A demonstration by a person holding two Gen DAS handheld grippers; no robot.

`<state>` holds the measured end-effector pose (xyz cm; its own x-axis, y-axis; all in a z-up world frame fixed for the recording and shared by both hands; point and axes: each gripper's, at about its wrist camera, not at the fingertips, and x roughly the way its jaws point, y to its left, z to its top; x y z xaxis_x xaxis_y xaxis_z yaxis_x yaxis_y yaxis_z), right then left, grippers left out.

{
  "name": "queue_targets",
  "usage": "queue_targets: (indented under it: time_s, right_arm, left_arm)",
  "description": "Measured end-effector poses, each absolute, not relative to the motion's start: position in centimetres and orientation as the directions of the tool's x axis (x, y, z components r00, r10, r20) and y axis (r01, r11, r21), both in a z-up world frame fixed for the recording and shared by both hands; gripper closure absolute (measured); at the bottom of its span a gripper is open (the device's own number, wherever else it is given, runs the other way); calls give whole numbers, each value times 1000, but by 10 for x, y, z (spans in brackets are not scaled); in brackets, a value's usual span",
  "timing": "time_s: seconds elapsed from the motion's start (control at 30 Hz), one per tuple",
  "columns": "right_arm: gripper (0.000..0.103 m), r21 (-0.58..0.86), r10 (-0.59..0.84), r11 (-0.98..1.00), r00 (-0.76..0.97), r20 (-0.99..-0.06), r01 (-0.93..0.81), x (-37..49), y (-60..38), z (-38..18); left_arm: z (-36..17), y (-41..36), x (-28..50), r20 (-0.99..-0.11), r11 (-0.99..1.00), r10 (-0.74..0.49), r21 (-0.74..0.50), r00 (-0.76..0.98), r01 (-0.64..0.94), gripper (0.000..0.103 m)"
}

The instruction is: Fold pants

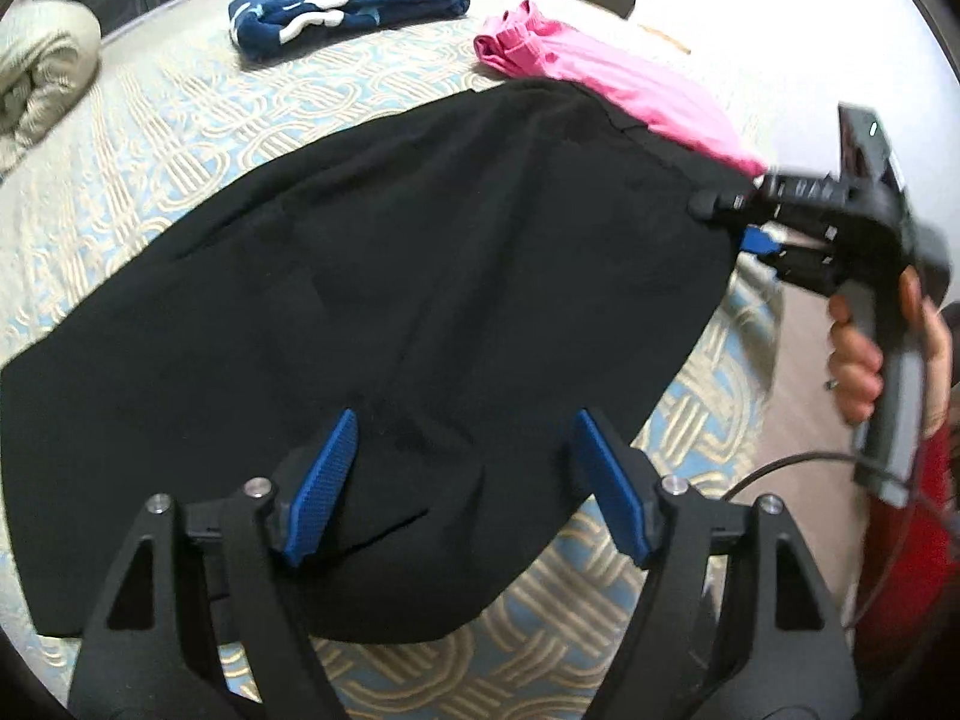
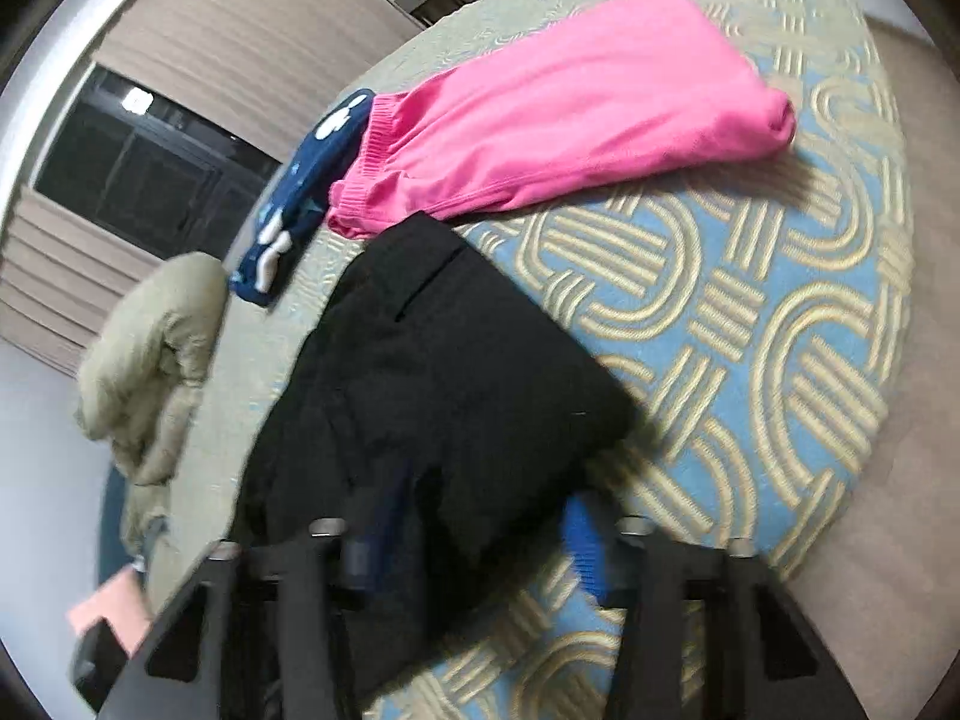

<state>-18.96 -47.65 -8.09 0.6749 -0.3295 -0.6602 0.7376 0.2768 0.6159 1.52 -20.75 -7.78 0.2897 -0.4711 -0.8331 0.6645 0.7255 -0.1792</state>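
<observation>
Black pants (image 1: pixel 390 300) lie spread across a bed with a blue and beige patterned cover (image 1: pixel 180 132). My left gripper (image 1: pixel 465 480) is open, its blue pads on either side of the pants' near edge. My right gripper (image 1: pixel 729 225) shows at the right in the left wrist view, its fingers spread at the far corner of the pants. In the right wrist view the pants (image 2: pixel 432 372) lie between the open fingers of the right gripper (image 2: pixel 480 534), one blue pad (image 2: pixel 585 546) free on the right.
Folded pink pants (image 2: pixel 570 108) lie just beyond the black pants. A folded navy garment with white stars (image 1: pixel 348 6) and a rolled beige blanket (image 1: pixel 42 72) lie farther back. The bed's edge (image 1: pixel 738 360) and the floor are at the right.
</observation>
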Motion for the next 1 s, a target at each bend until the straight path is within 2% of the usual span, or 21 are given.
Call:
queue_targets:
  time_s: [0.07, 0.23, 0.33, 0.5, 0.57, 0.63, 0.67, 0.7, 0.8, 0.93, 1.0]
  right_arm:
    - [78, 618, -321, 288, 682, -657, 731, -191, -478, -81]
    - [79, 593, -356, 316, 672, -650, 741, -188, -475, -76]
    - [70, 653, -333, 254, 698, -634, 714, -193, -482, -85]
    - [32, 759, -280, 228, 788, -549, 610, -190, -500, -94]
    - [31, 741, -290, 235, 773, -564, 629, -184, -503, -90]
    - [41, 696, -319, 240, 732, -602, 677, -176, -503, -82]
    - [68, 649, -342, 259, 696, -631, 715, -173, -501, -76]
    - [87, 608, -359, 279, 668, -652, 743, -170, -500, -71]
    - [88, 543, -406, 365, 654, -638, 756, -164, -486, -47]
    - [88, 343, -516, 536, 620, -591, 772, -136, -443, -3]
    - [88, 198, -563, 637, 625, -542, 745, -111, -405, 20]
  left_arm:
    - [-77, -203, 19, -827, 731, -486, -209, 282, 650, 28]
    - [-75, -188, 38, -830, 778, -451, -184, 329, 601, 26]
    - [-72, -174, 51, -822, 800, -455, -209, 343, 562, 26]
    - [-74, -163, 61, -822, 814, -453, -224, 345, 536, 26]
    - [-76, -162, 66, -826, 820, -447, -225, 344, 526, 26]
    - [-78, -160, 68, -830, 828, -435, -217, 348, 517, 26]
    - [-79, -159, 68, -832, 830, -432, -215, 349, 514, 26]
    - [-80, -158, 69, -834, 833, -427, -212, 350, 510, 26]
    - [-83, -147, 73, -838, 845, -416, -212, 354, 491, 26]
    - [-83, -129, 80, -831, 859, -422, -240, 362, 451, 26]
    - [-83, -120, 83, -829, 863, -425, -251, 364, 437, 26]
